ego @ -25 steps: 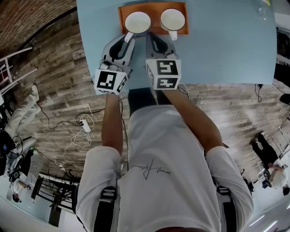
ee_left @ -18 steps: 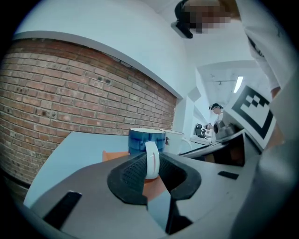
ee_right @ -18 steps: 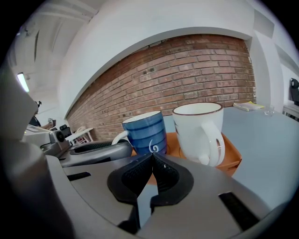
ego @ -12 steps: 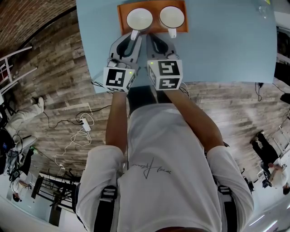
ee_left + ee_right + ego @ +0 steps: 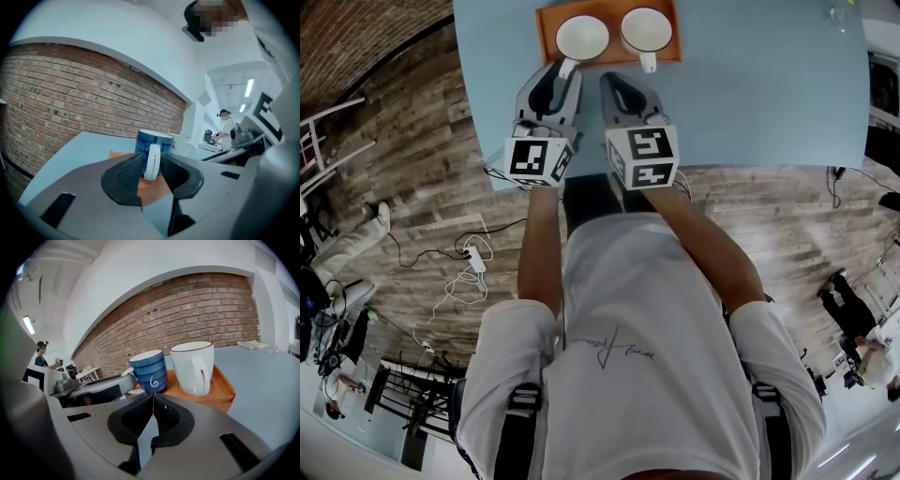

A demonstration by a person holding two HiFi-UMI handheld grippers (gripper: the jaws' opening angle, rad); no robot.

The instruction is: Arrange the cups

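Note:
An orange tray (image 5: pixel 547 37) at the table's far side holds a blue striped cup (image 5: pixel 154 140) on the left and a white cup (image 5: pixel 192 366) on the right, both upright. My left gripper (image 5: pixel 151 168) reaches level to the blue cup. The cup's white handle (image 5: pixel 152 161) stands between the jaws, which are opening, and the pads sit just off it. My right gripper (image 5: pixel 153 401) is shut on nothing, just short of the tray's near edge and in front of the two cups.
The light blue table (image 5: pixel 769 84) stretches to the right, with a small clear glass (image 5: pixel 842 21) at its far right corner. Its near edge runs just under both grippers' marker cubes. A brick wall lies beyond the table.
The left gripper has straightened a little at the blue cup's handle. Both cups remain on the tray, and the right gripper holds its place.

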